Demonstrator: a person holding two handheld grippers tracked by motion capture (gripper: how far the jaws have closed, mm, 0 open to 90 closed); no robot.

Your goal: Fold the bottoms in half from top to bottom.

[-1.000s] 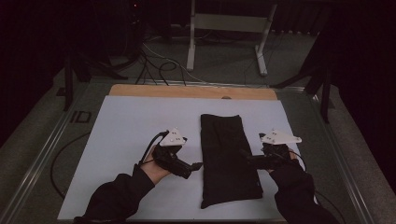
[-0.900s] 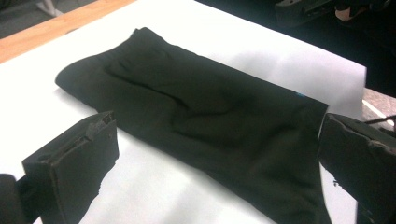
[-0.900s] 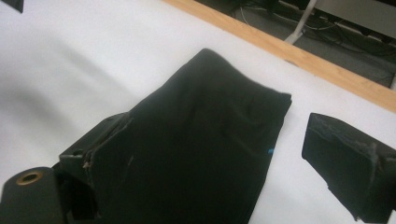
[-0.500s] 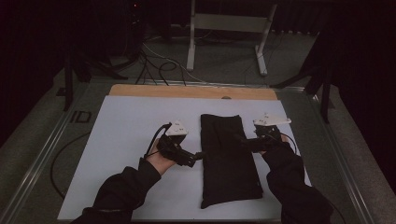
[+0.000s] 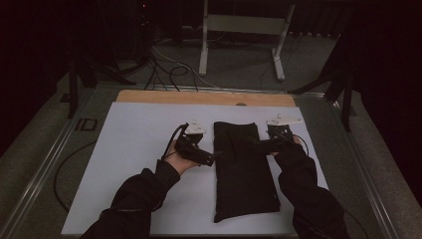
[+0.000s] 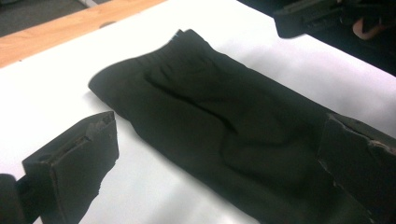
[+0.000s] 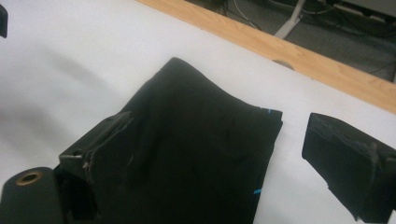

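A black folded garment (image 5: 244,169) lies lengthwise on the white table top (image 5: 144,129), with its waistband end at the far side. My left gripper (image 5: 208,159) sits just off the garment's left edge, with its jaws pointing at it. In the left gripper view it (image 6: 219,163) stands open, the cloth (image 6: 210,107) spread between and beyond the jaws. My right gripper (image 5: 255,144) reaches over the garment's right edge near the far end. Its own view shows it (image 7: 224,158) open, one jaw over the cloth (image 7: 201,140) and the other over bare table.
A wooden strip (image 5: 204,97) runs along the table's far edge. Beyond it are a metal stand (image 5: 239,30) and cables (image 5: 169,69) on the floor. A metal rail (image 5: 45,164) borders the table's left side. The other gripper (image 6: 317,18) shows at the top right of the left gripper view.
Both grippers have moved away from the person toward the garment's far end. The right one has also moved inward over the garment's edge.
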